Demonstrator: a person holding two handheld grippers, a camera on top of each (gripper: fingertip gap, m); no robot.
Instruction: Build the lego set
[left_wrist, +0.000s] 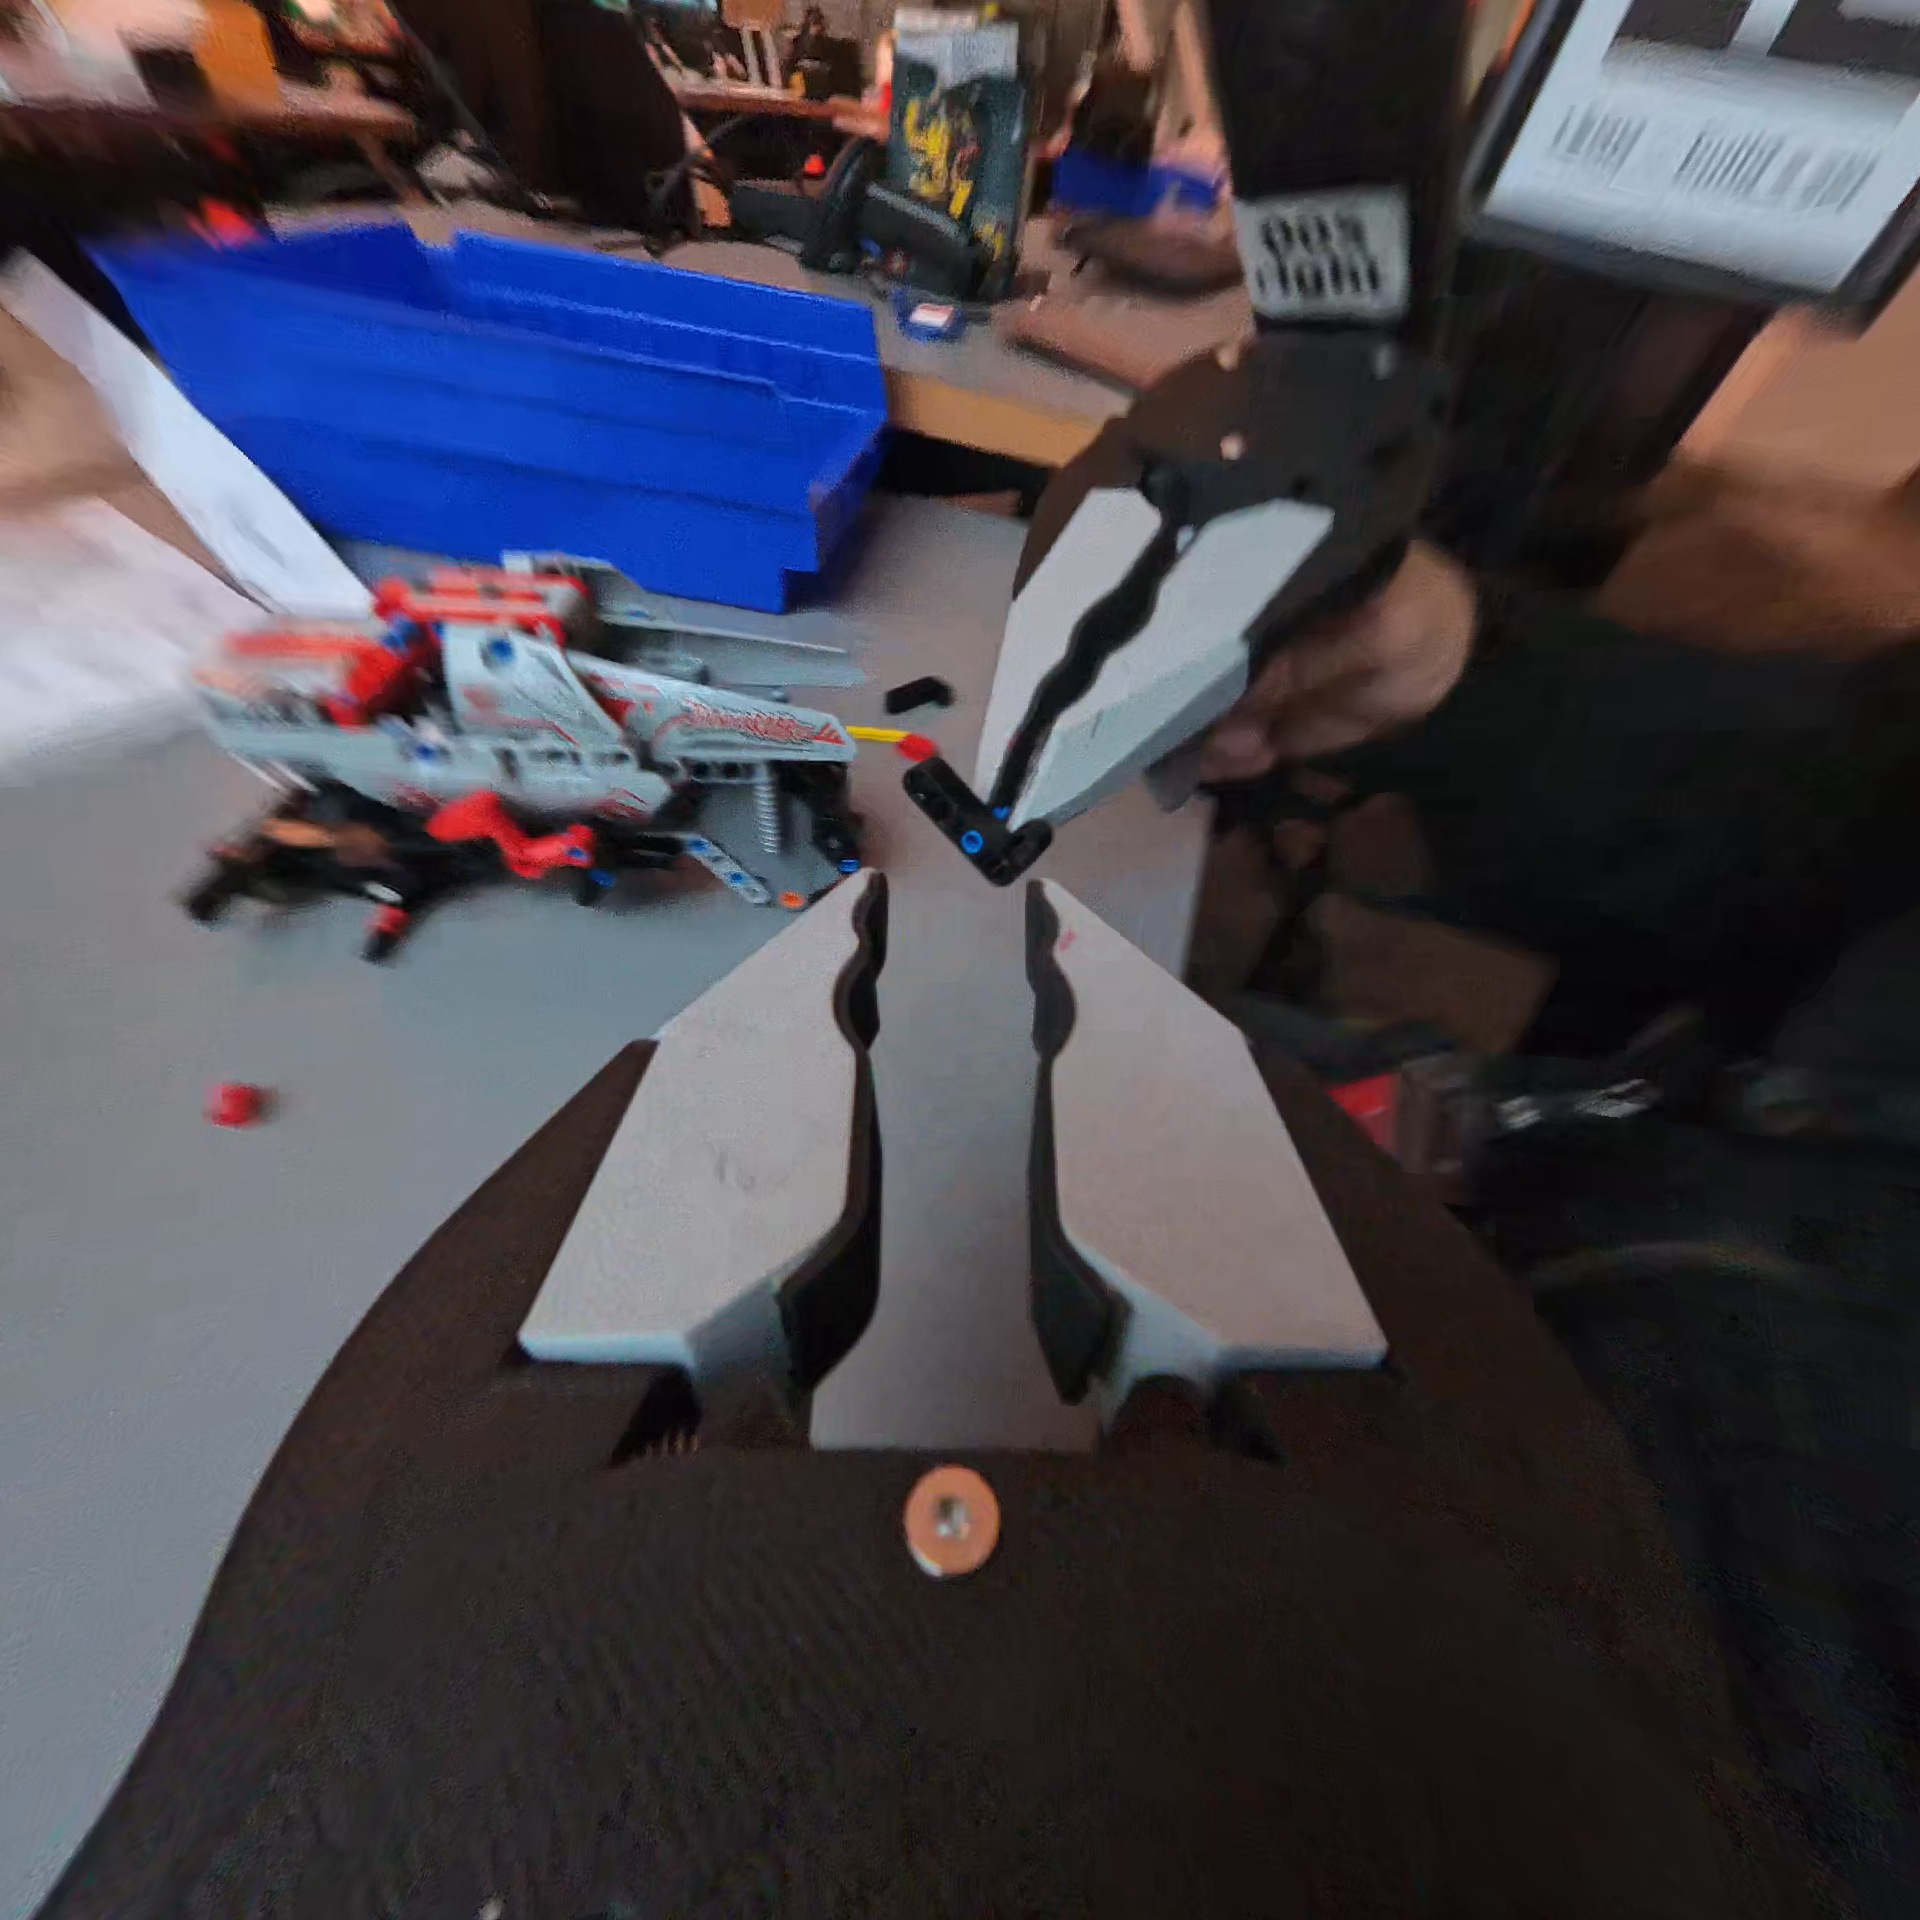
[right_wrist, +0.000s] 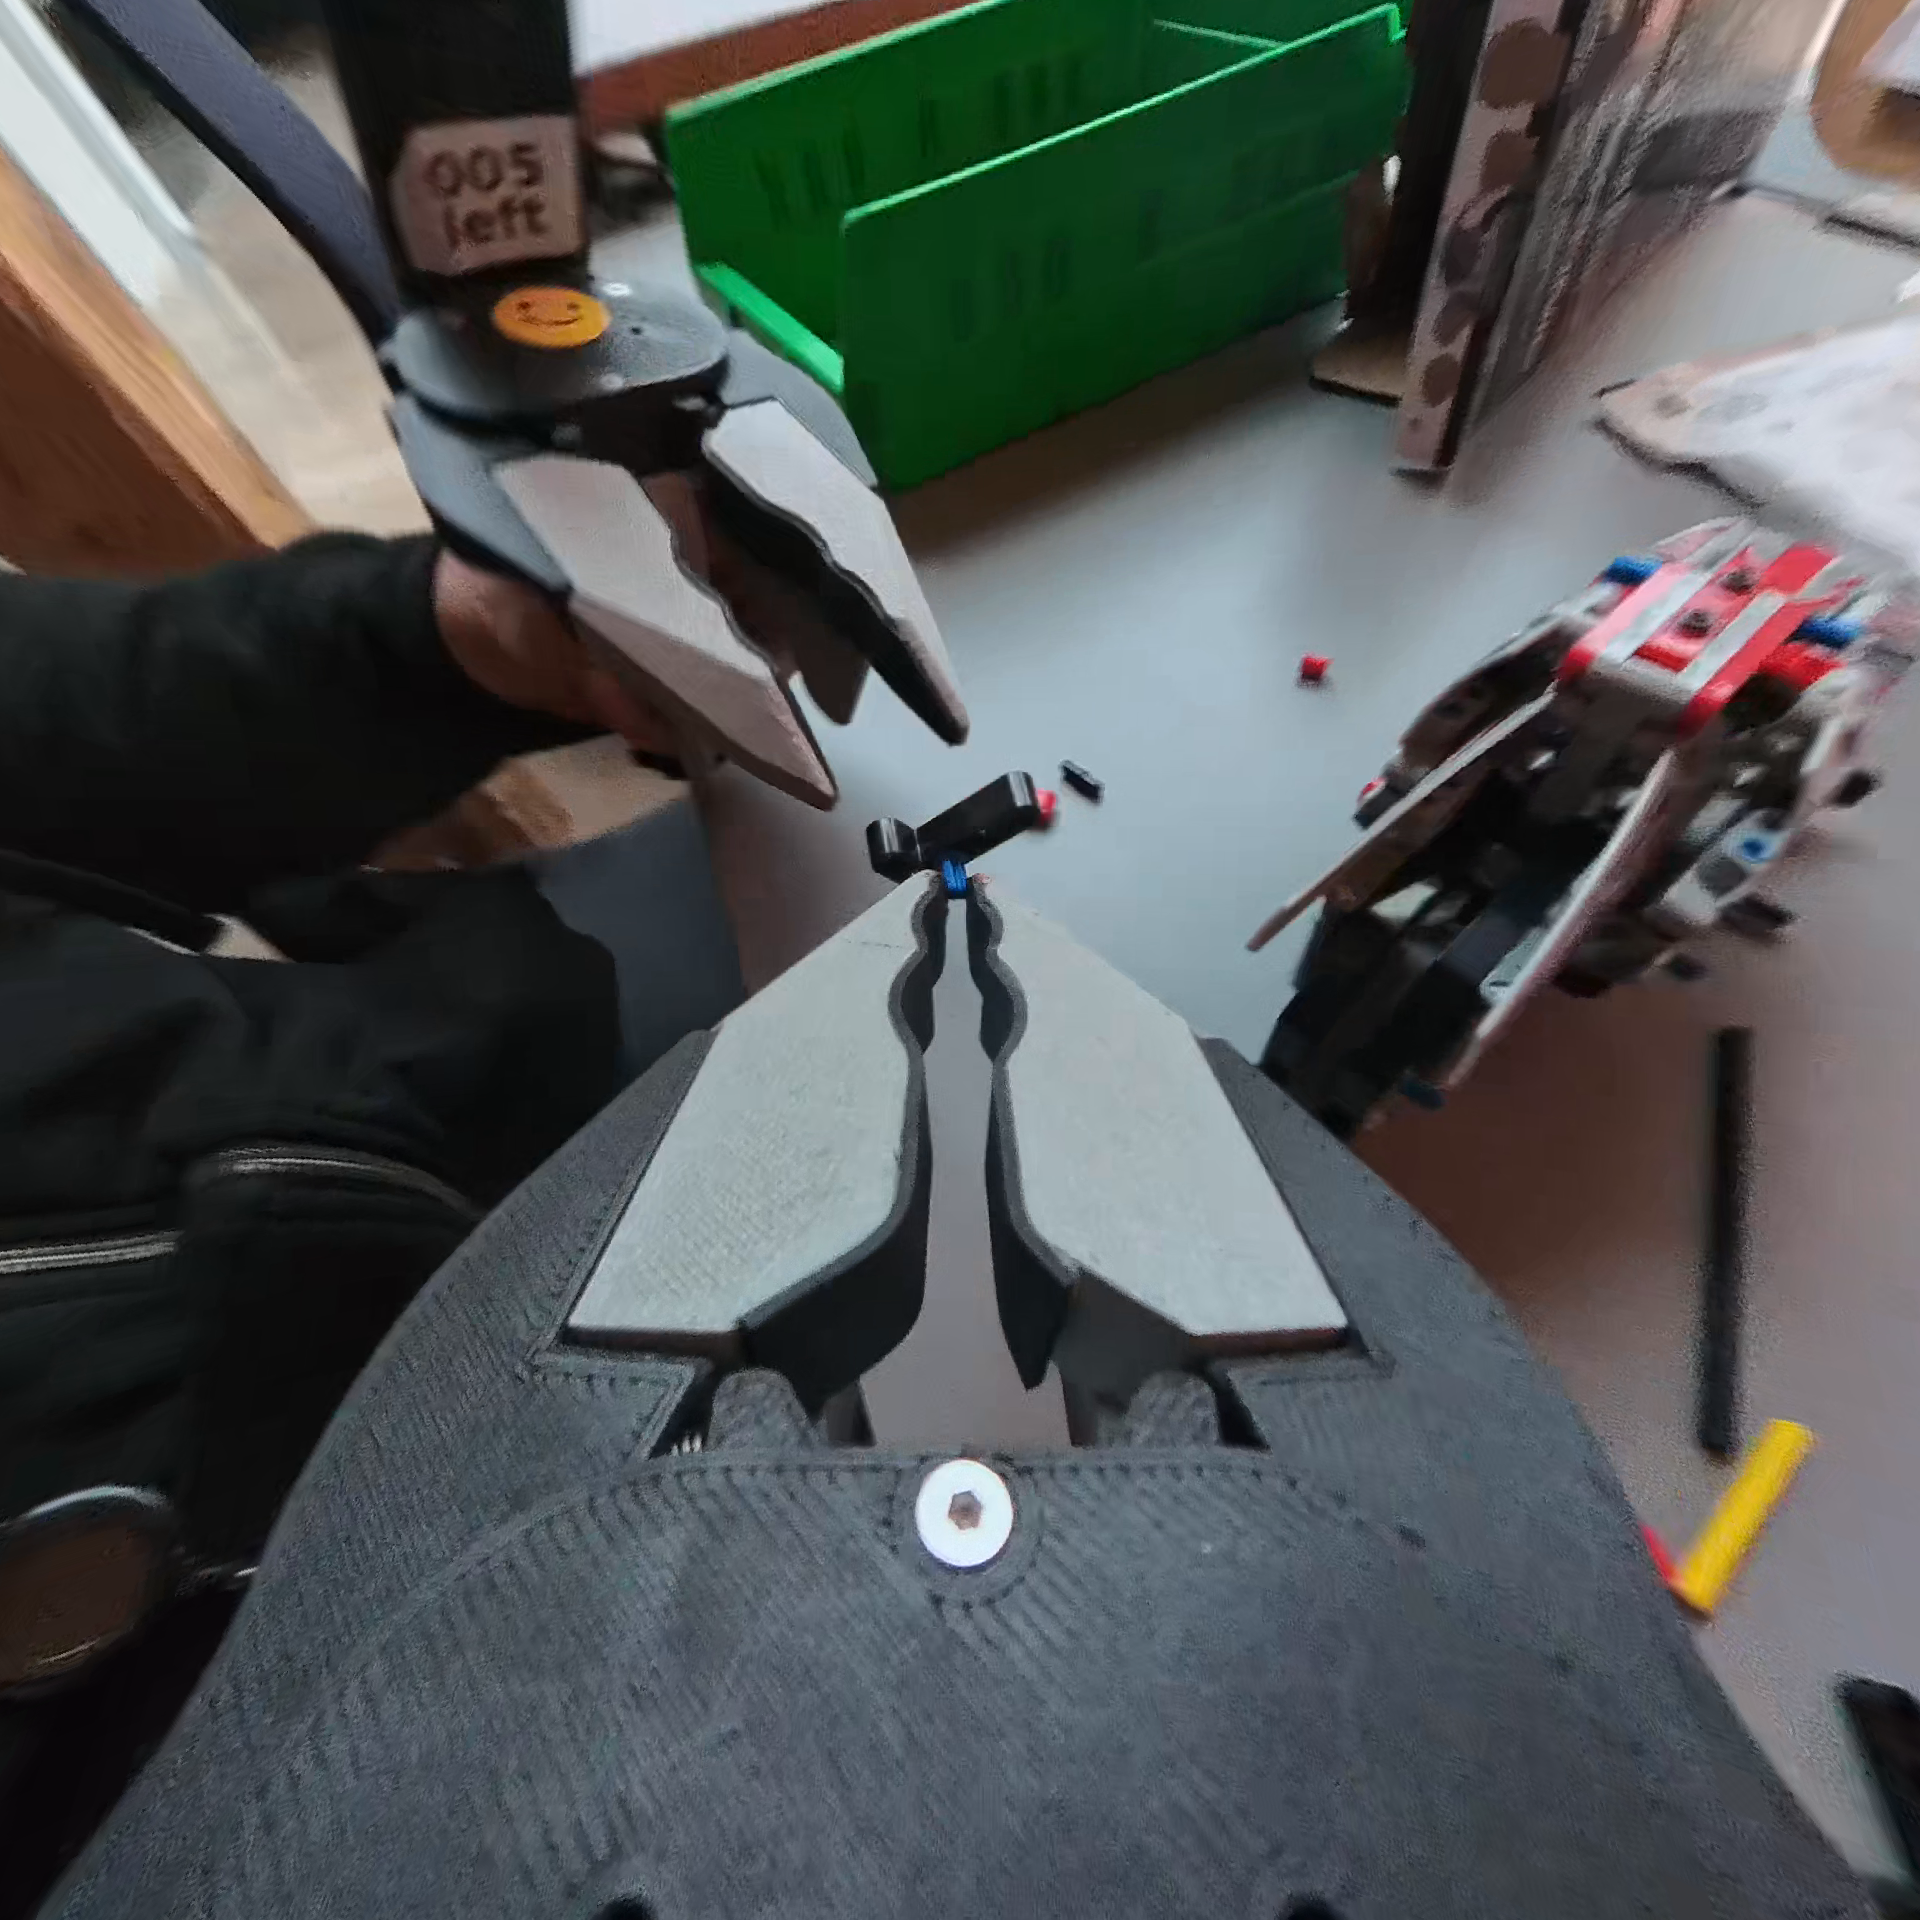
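Your right tongs (right_wrist: 956, 883) pinched the blue pin of a black angled lego piece (right_wrist: 961, 821), held above the tabletop (left_wrist: 312, 1195) near its edge. Your left tongs (left_wrist: 954, 894) gaped wide, empty, just beside that piece. The lego model (left_wrist: 520, 738) lay before the blue bin (left_wrist: 520, 416), whose contents were hidden.

Left wrist view: the left gripper (left_wrist: 954, 883) sits at centre, its fingers apart. The right gripper (left_wrist: 1013, 816) comes in from 2 o'clock, its tips pinched on a bent beam (left_wrist: 961, 821) held just off the left gripper's tips. The lego model (left_wrist: 520, 727) lies on the table (left_wrist: 312, 1247) at 10 o'clock, with stacked bins (left_wrist: 520, 395) behind it at 11 o'clock. A small loose piece (left_wrist: 237, 1103) rests at 9 o'clock, well apart from the model. A short beam (left_wrist: 916, 694) lies between model and right gripper.
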